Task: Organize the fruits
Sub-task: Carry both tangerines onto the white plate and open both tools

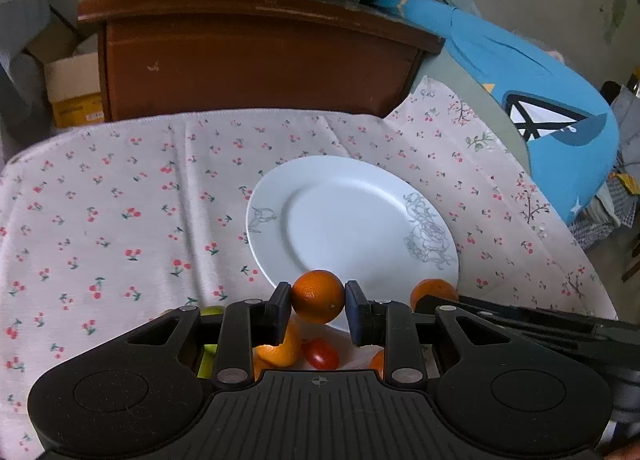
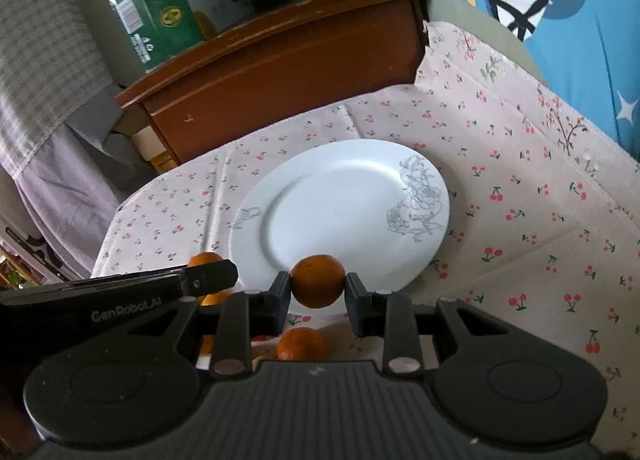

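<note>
Left gripper (image 1: 318, 310) squeezing an orange (image 1: 317, 296) at the near edge of the white plate (image 1: 340, 216). Right gripper (image 2: 318, 298) squeezing another orange (image 2: 318, 286) there too. More fruit (image 1: 320, 354) down on the cherry cloth (image 1: 120, 220).

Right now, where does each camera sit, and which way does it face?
Left wrist: sits on the left tool, faces forward over a clamped orange toward the plate; its own fingers show.
Right wrist: sits on the right tool, facing the same plate with its own orange; the left tool's side shows.
Shared: plate, cherry cloth, wooden cabinet.
</note>
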Available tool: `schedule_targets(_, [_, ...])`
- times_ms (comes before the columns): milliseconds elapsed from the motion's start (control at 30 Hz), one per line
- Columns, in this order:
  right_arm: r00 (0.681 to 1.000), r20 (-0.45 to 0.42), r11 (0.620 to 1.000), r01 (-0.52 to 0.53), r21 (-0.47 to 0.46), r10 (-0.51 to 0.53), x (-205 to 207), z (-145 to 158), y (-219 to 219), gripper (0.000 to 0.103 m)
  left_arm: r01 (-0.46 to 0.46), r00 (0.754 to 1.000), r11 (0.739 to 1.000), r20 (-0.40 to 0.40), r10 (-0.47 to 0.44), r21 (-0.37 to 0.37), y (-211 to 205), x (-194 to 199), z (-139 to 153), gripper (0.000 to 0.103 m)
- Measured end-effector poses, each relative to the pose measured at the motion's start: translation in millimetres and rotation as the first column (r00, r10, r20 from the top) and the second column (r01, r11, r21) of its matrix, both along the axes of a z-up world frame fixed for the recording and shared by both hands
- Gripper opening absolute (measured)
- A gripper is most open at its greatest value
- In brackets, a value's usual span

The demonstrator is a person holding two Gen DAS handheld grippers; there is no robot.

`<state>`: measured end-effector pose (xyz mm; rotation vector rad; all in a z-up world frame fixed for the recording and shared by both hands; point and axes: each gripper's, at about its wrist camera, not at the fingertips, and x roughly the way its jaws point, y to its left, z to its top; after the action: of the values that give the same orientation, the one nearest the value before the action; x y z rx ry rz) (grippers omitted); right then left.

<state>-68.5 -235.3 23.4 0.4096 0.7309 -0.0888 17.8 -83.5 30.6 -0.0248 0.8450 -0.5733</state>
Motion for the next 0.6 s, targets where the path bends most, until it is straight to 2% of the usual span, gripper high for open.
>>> schedule_targets(200, [0.999, -0.019, 0.999, 0.030, 0.017, -0.029, 10.1, -8.1, -4.4, 0.030, 0.010, 1.000, 1.000, -0.005, -0.009, 0.015, -12.4, 7.5, -6.7, 0.026])
schedule_targets(367, [0.998, -0.021, 0.997, 0.065, 0.038, -0.065, 13.3, -10.9, -9.9, 0.032, 0.006, 1.000, 1.000, 0.000, -0.006, 0.018, -16.2, 10.6, -7.5, 0.030])
schedule_targets(400, [0.997, -0.018, 0.997, 0.070, 0.035, -0.069, 13.3, -10.3, -10.3, 0.032, 0.002, 1.000, 1.000, 0.005, -0.002, 0.025, -16.9, 10.8, -6.3, 0.033])
schedule_targets(567, [0.995, -0.006, 0.995, 0.095, 0.042, -0.095, 11.0, -7.7, -15.2, 0.032, -0.055, 0.998, 0.998, 0.025, 0.054, 0.042, -9.8, 10.9, 0.3, 0.071])
schedule_targets(600, [0.995, -0.004, 0.994, 0.097, 0.044, -0.097, 10.3, -7.3, -16.0, 0.032, -0.060, 0.998, 0.998, 0.026, 0.059, 0.036, -7.2, 10.4, 2.6, 0.074])
